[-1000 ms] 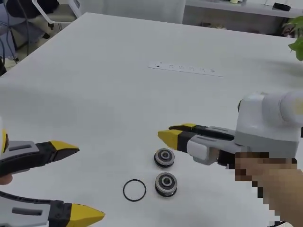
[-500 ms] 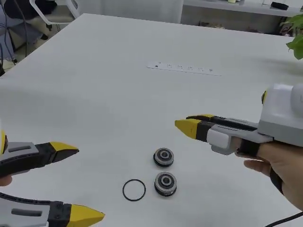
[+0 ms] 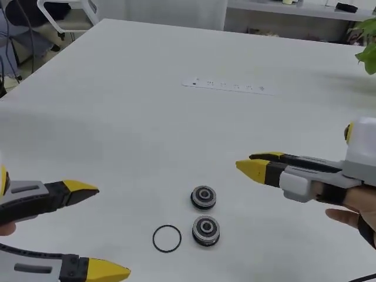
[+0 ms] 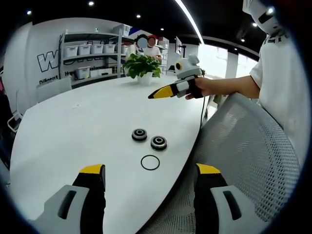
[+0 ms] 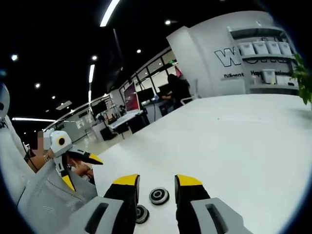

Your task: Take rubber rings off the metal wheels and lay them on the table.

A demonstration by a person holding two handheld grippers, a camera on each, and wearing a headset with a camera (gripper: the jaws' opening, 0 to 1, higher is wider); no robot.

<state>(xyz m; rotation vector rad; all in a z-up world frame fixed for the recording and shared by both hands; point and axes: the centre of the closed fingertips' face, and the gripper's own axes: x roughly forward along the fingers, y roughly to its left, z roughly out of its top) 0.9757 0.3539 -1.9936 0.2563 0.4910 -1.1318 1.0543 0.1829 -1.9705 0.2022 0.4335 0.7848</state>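
Head view, thin black rubber ring [image 3: 153, 238] flat beside wheels [image 3: 206, 229]

open-plan office, long white table [image 3: 147, 88], shelves of bins [image 4: 90, 48], potted plant [image 4: 142, 67]

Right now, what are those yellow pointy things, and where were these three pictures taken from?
They are two grippers, tools that a person holds, one in each hand, to pinch things. The left gripper and the right gripper both have their yellow-tipped jaws open and hold nothing. One picture comes from a camera on the person's head, looking down. The two round pictures come from a camera riding on each gripper. On the white table lie a far metal wheel, a near metal wheel and a black rubber ring, loose beside the near one.
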